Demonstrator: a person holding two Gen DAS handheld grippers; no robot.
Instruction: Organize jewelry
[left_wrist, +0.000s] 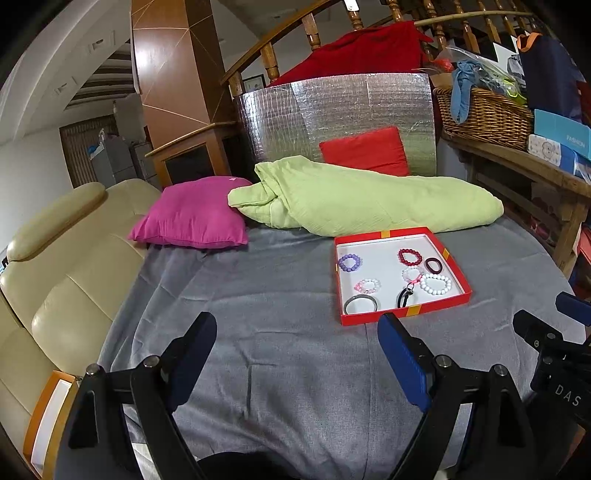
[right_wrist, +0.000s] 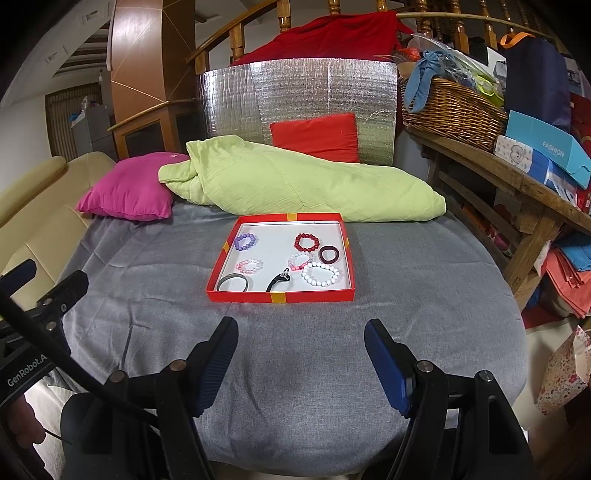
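A red tray with a white floor lies on the grey cloth; it also shows in the left wrist view. In it lie several bracelets: a purple bead one, a red bead one, a dark maroon ring, a white bead one, a pale pink one, a grey bangle and a black strap. My left gripper is open and empty, near and left of the tray. My right gripper is open and empty, in front of the tray.
A green quilt, a magenta pillow and a red cushion lie behind the tray. A cream sofa stands left. A wooden shelf with a wicker basket stands right. An orange-edged box sits at the near left.
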